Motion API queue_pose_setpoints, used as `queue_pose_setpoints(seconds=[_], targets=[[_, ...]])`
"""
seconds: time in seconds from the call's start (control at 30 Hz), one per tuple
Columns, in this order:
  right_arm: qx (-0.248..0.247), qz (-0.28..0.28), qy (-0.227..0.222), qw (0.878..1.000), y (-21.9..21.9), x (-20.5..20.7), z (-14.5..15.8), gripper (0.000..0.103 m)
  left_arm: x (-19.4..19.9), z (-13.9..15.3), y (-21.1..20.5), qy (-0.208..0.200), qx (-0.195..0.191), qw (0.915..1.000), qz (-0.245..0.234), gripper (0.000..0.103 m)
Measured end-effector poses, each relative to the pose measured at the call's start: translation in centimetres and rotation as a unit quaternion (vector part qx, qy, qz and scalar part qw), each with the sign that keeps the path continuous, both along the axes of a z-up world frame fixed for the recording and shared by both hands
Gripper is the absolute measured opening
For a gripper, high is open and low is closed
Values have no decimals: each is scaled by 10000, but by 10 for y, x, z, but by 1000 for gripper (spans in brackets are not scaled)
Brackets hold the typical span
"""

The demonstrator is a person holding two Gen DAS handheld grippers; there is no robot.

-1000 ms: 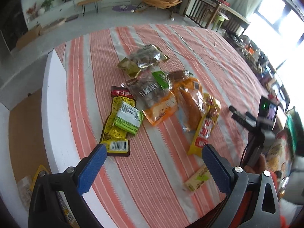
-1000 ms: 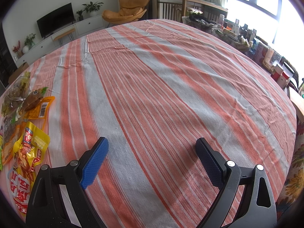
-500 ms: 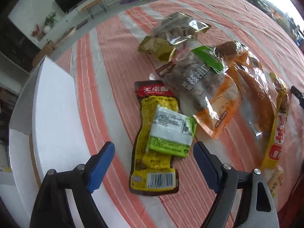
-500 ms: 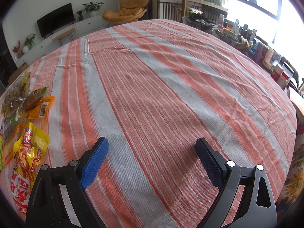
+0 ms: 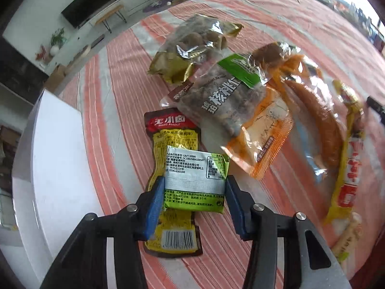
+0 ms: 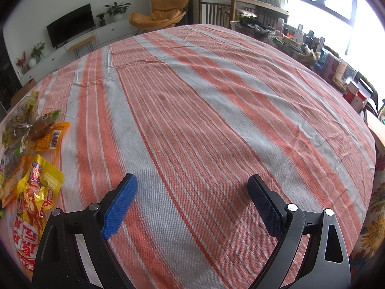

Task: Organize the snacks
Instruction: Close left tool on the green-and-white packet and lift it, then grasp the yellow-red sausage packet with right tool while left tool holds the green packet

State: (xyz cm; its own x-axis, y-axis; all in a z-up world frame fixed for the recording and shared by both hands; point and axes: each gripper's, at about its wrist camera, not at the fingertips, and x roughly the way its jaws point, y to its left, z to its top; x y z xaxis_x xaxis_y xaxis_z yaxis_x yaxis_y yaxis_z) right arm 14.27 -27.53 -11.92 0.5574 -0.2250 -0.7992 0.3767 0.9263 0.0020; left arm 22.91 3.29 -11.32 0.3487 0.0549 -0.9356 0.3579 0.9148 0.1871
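My left tongs [image 5: 194, 190] have their blue pads pressed against both side edges of the green-and-white packet [image 5: 195, 177], so I read that as a grip taken. The packet sits dead ahead between the fingers, long axis across them, lying on top of the yellow pouch [image 5: 172, 180] with the barcode end nearest me. Beyond the packet, the walnut bag [image 5: 231, 110] and the orange-wrapped sausage [image 5: 315, 125] overlap in a heap on the striped desk [image 5: 120, 120]. My right tongs [image 6: 191, 204] hang wide open, holding nothing, well off from the packet; only the red-and-yellow pack [image 6: 33, 200] shows at their left. No bin or tray visible anywhere.
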Motion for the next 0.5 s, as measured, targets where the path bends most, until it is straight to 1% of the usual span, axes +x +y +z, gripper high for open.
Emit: queue_pose_setpoints(seconds=[0.13, 0.23, 0.3, 0.4, 0.47, 0.5], targets=[[-1, 0, -1, 10000, 0, 0, 0, 95, -30, 34, 14, 69, -817, 9966, 62, 49], [-1, 0, -1, 10000, 0, 0, 0, 95, -61, 59, 23, 8, -1373, 9905, 68, 49], [-2, 0, 0, 10000, 0, 0, 0, 95, -79, 70, 28, -19, -1710, 9852, 105, 49], [-12, -41, 8, 10000, 1, 2, 0, 97, -99, 82, 33, -60, -1982, 9801, 129, 49], [35, -71, 49, 10000, -1, 8, 1, 96, -110, 88, 40, -164, -2014, 9793, 125, 49], [158, 18, 100, 9998, -2, 7, 3, 96, -115, 91, 44, -264, -1978, 9798, 129, 49]])
